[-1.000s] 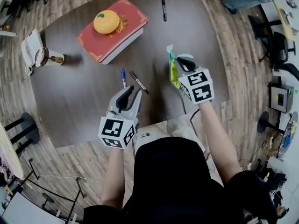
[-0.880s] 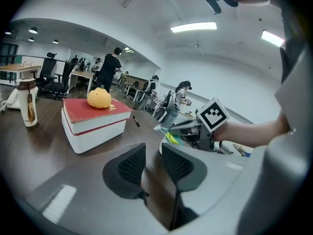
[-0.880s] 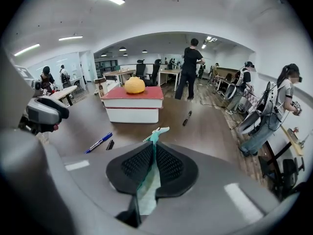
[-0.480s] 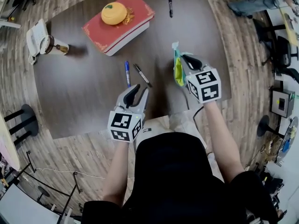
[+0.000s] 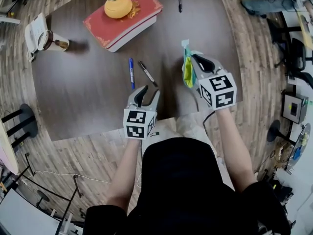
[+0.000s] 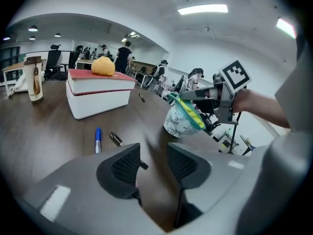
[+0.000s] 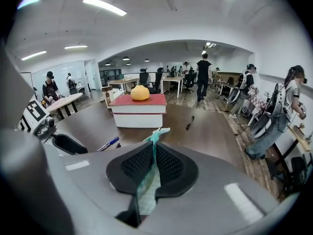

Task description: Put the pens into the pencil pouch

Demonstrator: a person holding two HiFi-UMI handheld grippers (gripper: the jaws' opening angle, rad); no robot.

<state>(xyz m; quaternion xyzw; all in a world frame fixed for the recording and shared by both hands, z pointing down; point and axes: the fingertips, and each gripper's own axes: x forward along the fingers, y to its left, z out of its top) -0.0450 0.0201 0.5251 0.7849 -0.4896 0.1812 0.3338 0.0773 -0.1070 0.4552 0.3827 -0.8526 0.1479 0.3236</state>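
1. Pens: a blue pen point(image 5: 131, 73) and a black pen point(image 5: 147, 73) lie side by side on the table point(image 5: 88, 97), nearer the person than the red book point(image 5: 124, 21). A third pen point(image 5: 180, 0) lies right of the book.
2. Pencil pouch point(image 5: 188, 70): held up, near and right of the book, its edge pinched by the right gripper point(image 5: 195, 62).
3. Left gripper point(image 5: 150, 92): jaws have just been opening, now spread with nothing between them, close to the black pen.
4. Risk: the pens lie close together, so a grab may nudge the blue one, and the pouch mouth may sag shut.
5. Surroundings: an orange point(image 5: 118, 6) sits on the book and a cup point(image 5: 49, 40) to its left. Neither obstructs.
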